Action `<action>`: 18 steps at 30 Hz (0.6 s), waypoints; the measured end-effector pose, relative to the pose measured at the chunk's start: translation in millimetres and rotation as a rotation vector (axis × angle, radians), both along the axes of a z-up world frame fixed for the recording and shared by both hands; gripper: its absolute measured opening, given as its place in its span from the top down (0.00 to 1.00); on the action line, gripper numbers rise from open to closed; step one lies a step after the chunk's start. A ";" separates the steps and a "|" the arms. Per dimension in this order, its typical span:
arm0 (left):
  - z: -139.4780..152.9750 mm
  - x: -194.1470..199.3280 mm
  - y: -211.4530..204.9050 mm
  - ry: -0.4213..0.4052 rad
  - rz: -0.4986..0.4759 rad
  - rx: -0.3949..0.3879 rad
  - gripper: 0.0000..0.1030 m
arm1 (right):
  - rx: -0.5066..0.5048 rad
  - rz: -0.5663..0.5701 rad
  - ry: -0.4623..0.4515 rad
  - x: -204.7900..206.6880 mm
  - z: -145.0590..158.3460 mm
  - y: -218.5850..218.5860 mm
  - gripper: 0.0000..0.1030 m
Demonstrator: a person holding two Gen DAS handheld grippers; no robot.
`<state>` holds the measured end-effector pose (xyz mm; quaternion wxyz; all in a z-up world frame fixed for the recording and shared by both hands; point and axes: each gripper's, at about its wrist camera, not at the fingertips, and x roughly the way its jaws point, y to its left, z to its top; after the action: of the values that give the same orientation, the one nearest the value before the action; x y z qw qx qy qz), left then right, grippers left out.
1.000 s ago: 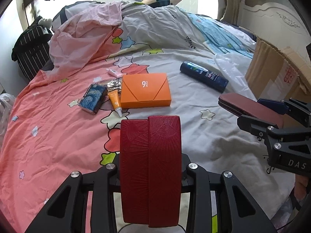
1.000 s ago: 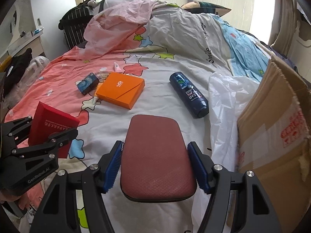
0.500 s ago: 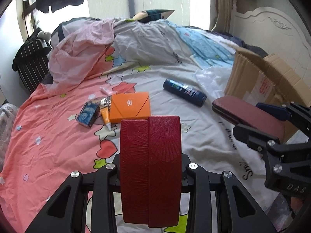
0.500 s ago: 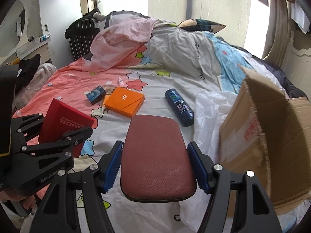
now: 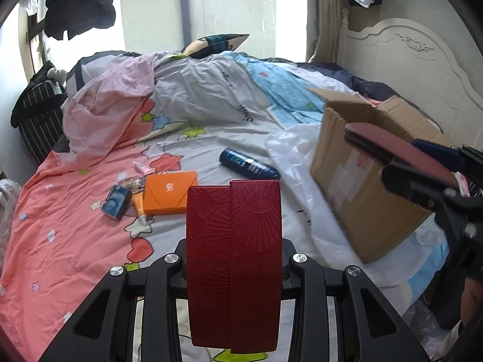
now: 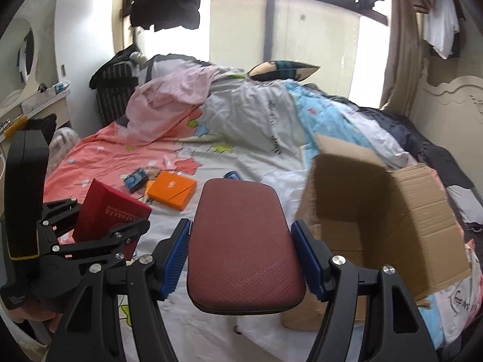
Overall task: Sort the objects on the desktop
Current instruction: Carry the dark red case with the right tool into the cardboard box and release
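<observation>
We are clamping our left claw (image 5: pixel 234 267) on the red box (image 5: pixel 232 259) and our right claw (image 6: pixel 243 259) on the maroon case (image 6: pixel 241 247), both near the cardboard box (image 6: pixel 389 208)

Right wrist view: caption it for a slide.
Right gripper holds a maroon case near an open cardboard box; left gripper holds a red box over the bed.

This is a lived-in home bedroom. A wide bed (image 5: pixel 75 241) with a cartoon star-and-heart sheet fills the room, backed by a carved cream headboard (image 5: pixel 422 57), with a rumpled quilt (image 6: pixel 250 114) and a pillow (image 6: pixel 283 71) toward the window (image 6: pixel 314 45). Clothes (image 6: pixel 166 3) hang drying by the glass, and a dressing table with an oval mirror (image 6: pixel 27 51) stands against the wall.
</observation>
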<state>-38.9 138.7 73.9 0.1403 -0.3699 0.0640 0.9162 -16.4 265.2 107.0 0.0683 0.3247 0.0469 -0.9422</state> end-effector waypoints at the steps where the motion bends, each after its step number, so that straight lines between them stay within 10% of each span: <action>1: 1.8 0.9 4.2 0.003 -0.009 0.002 0.66 | -0.001 -0.012 0.004 1.5 2.5 5.3 0.39; 18: 10.5 -0.5 64.7 0.003 -0.125 0.026 0.66 | 0.011 -0.236 -0.071 -3.5 -15.5 102.6 0.39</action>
<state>-39.5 203.4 84.3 0.2016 -0.3618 0.0754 0.9071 -19.9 367.8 91.5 -0.0431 0.3616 0.0111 -0.9313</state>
